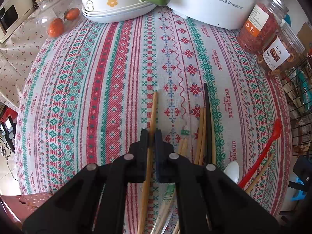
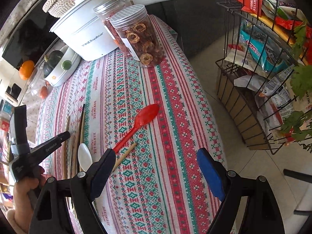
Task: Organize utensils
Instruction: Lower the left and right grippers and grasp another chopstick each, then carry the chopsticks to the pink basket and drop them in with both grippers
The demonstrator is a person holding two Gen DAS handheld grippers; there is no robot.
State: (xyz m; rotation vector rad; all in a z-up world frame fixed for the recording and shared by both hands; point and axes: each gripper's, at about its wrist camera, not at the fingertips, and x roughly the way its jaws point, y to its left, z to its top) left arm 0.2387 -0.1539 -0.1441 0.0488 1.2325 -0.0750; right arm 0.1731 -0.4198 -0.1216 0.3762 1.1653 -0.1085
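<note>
My left gripper [image 1: 151, 134] is shut on a wooden chopstick [image 1: 152, 115] that points away over the patterned tablecloth [image 1: 97, 78]. To its right lie more wooden chopsticks [image 1: 201, 136], a black chopstick [image 1: 207, 120], a white spoon [image 1: 232, 170] and a red spoon [image 1: 263, 154]. My right gripper [image 2: 156, 161] is open and empty above the cloth. The red spoon [image 2: 140, 124] lies ahead of it, with a single wooden chopstick [image 2: 126, 154] by its left finger. The white spoon [image 2: 84, 156], the chopstick pile [image 2: 75, 134] and the left gripper [image 2: 48, 144] show at the left.
A white Royalstar pot [image 1: 214, 0], stacked white dishes [image 1: 117, 9] holding a squash, and two jars of dried food [image 1: 261, 25] stand at the back. Oranges lie in a clear jar [image 1: 56, 21]. A wire rack of packets [image 2: 263, 58] stands beyond the table's right edge.
</note>
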